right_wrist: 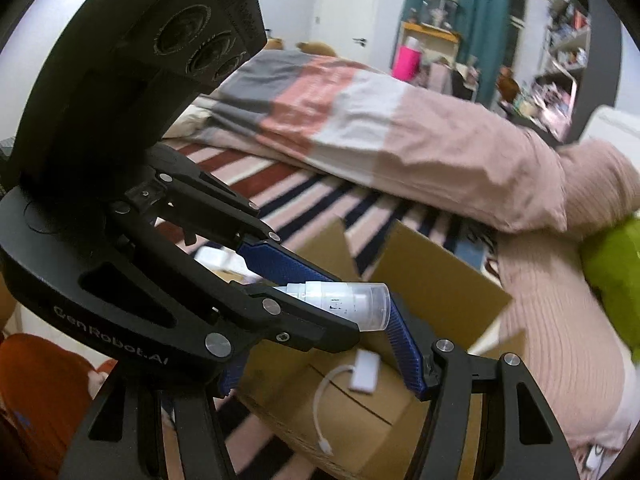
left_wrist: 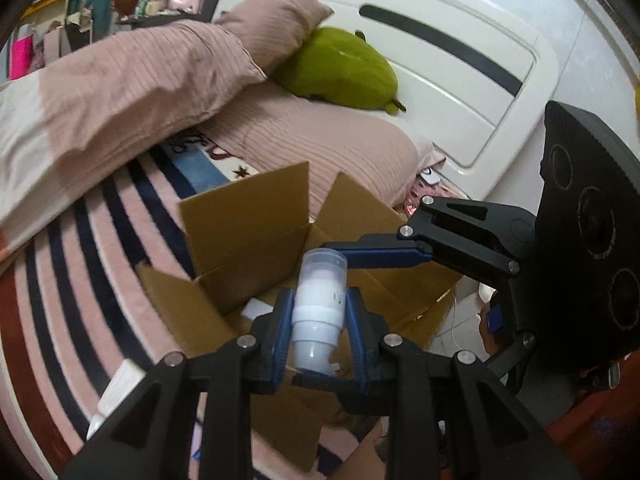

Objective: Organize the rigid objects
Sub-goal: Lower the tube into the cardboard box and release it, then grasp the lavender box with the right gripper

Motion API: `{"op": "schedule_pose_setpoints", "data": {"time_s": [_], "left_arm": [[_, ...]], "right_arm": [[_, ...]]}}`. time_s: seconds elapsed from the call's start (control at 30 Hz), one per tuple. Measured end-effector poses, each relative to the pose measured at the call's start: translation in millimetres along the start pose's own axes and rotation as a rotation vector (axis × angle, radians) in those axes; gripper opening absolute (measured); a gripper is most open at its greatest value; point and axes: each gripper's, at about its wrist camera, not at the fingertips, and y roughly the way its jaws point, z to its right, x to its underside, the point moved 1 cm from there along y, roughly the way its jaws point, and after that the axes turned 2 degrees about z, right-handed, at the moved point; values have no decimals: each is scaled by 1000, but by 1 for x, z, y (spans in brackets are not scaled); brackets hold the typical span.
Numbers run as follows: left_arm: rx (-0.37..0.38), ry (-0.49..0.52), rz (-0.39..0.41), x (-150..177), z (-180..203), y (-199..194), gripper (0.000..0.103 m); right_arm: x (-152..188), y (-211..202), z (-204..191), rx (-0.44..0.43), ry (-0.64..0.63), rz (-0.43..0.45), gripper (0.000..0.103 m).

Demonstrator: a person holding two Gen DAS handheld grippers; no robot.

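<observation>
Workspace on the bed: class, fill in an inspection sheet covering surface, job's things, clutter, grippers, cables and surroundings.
Surface: striped blanket on a bed.
Job's things: white bottle, held above the open cardboard box.
Clutter: white items beside the box.
Grippers: left gripper shut on the bottle; right gripper open.
Cables: white adapter with short cable, inside the box.
Surroundings: pink pillows, green plush, white headboard.

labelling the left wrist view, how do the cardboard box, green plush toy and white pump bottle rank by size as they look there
Largest to smallest as they look:
1. cardboard box
2. green plush toy
3. white pump bottle
The bottle sits closest to the camera, clamped in the left hand-held gripper, so it is really smaller than it looks.
</observation>
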Motion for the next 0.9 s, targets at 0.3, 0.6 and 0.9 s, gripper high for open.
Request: {"op": "schedule_pose_setpoints", "data": {"time_s": [0.3, 0.6, 0.9], "left_arm": [[-89, -56, 30, -4, -15, -3, 87], [-209, -105, 126, 25, -44, -79, 88], [-426, -213, 172, 101, -93, -145, 88]], "right_arm": [[16, -1, 25, 61, 53, -19, 82], [4, -5, 8, 5, 41, 8, 82], [-23, 9, -67, -77, -85, 42, 82]]}}
